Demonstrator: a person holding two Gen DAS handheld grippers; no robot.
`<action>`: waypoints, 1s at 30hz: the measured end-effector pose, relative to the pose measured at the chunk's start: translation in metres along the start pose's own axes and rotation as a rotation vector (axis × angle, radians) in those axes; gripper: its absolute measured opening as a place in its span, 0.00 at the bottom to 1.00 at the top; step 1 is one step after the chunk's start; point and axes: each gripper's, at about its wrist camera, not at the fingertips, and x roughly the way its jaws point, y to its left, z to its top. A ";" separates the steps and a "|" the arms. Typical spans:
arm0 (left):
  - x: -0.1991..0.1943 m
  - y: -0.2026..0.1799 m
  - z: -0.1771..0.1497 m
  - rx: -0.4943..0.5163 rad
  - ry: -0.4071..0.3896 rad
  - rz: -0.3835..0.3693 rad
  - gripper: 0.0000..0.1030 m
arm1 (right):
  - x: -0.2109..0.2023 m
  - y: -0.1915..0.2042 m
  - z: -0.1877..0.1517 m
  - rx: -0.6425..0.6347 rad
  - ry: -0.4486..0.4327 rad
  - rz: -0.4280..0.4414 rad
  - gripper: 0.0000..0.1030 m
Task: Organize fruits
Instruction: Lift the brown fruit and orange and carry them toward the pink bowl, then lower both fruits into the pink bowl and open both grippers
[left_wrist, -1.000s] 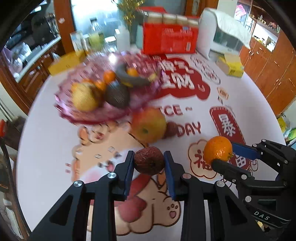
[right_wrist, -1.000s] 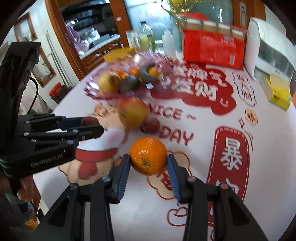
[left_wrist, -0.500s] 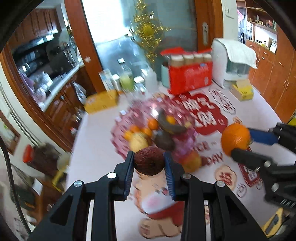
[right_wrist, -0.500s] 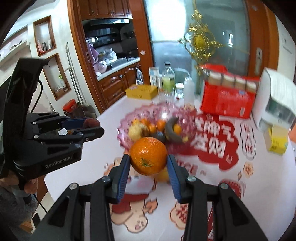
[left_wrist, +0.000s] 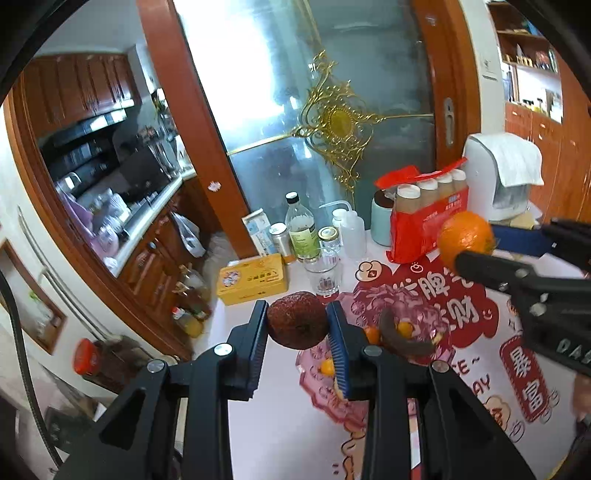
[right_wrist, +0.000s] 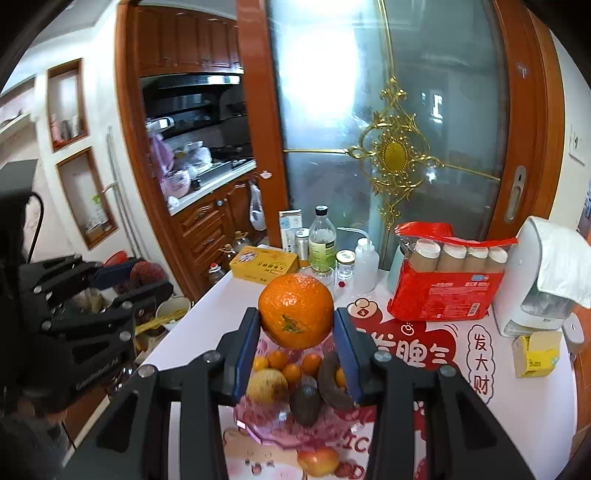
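My left gripper (left_wrist: 297, 325), black with blue pads, holds a wrinkled dark-brown fruit (left_wrist: 297, 319); my right gripper (right_wrist: 296, 334) holds a bright orange (right_wrist: 296, 311). Below sits a pink bowl (right_wrist: 280, 424) on a white cloth (right_wrist: 524, 406) printed with red characters.

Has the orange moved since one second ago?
Yes. The orange has risen off the tablecloth: held in the right gripper, it now hangs above the pink bowl, nearer the red pack.

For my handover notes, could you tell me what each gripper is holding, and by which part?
The left gripper clamps a dark wrinkled fruit across its sides; the right gripper clamps an orange across its sides.
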 end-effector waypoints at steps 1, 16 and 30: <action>0.013 0.004 0.003 -0.011 0.014 -0.017 0.29 | 0.008 0.000 0.003 0.006 0.003 -0.007 0.40; 0.224 -0.014 -0.039 -0.062 0.250 -0.140 0.29 | 0.190 -0.038 -0.035 0.180 0.255 -0.077 0.40; 0.307 -0.045 -0.077 -0.066 0.375 -0.182 0.30 | 0.262 -0.059 -0.074 0.217 0.377 -0.109 0.41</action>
